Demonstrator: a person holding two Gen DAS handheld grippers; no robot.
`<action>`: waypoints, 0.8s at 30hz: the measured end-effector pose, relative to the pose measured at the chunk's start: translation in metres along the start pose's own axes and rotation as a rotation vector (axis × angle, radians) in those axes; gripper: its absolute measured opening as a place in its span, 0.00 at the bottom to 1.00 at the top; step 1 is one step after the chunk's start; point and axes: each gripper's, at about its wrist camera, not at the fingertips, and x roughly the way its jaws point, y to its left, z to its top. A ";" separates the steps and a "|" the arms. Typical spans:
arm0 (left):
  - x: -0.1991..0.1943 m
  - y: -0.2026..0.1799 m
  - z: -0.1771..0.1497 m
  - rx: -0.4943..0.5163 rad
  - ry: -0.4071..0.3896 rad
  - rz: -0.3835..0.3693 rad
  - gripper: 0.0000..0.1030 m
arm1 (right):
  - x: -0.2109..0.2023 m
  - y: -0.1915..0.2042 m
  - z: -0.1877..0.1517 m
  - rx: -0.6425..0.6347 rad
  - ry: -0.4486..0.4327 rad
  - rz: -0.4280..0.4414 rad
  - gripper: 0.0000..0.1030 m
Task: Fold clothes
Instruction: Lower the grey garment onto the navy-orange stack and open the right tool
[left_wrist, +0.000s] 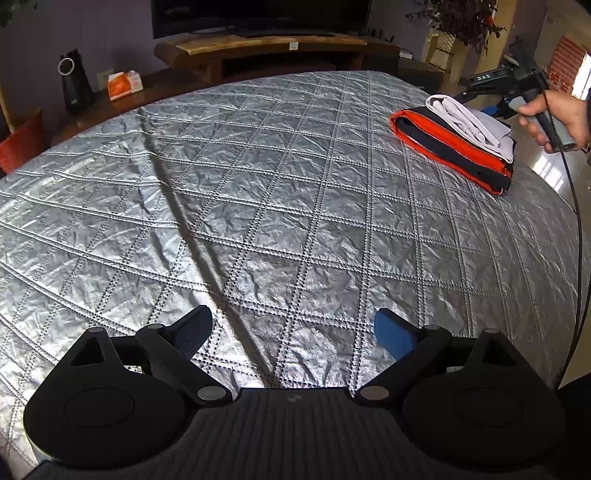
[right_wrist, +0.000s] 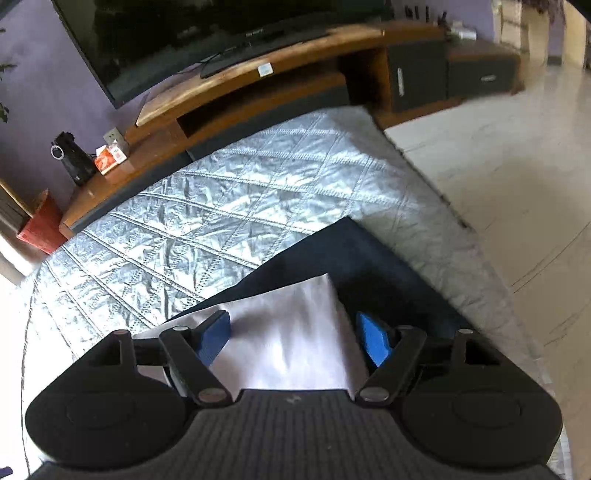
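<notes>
A stack of folded clothes lies at the far right of the silver quilted cover (left_wrist: 258, 184). At the bottom is an orange and black zipped jacket (left_wrist: 443, 144), with a white garment (left_wrist: 476, 125) folded on top. A hand (left_wrist: 554, 114) holds the right gripper's handle just behind the stack. In the right wrist view my right gripper (right_wrist: 293, 336) is open above the white garment (right_wrist: 295, 306), blue pads apart, the dark jacket (right_wrist: 354, 251) under it. My left gripper (left_wrist: 293, 330) is open over bare cover, holding nothing.
A wooden TV stand (left_wrist: 277, 51) with a dark screen runs along the cover's far side. On it stand a black speaker (left_wrist: 74, 81) and an orange box (left_wrist: 123, 85). A red bin (left_wrist: 22, 147) sits far left. Pale floor (right_wrist: 498, 166) lies right of the cover's edge. A black cable (left_wrist: 576, 221) hangs down the right.
</notes>
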 end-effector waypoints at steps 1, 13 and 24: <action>0.000 0.000 0.000 0.001 0.002 0.000 0.94 | 0.002 -0.002 -0.001 0.013 -0.001 0.011 0.48; 0.007 -0.008 -0.002 0.022 0.021 -0.011 0.94 | -0.016 0.021 0.009 -0.161 -0.137 -0.041 0.28; 0.004 -0.009 -0.001 0.020 0.015 -0.016 0.94 | -0.095 -0.028 -0.086 0.091 -0.378 -0.167 0.39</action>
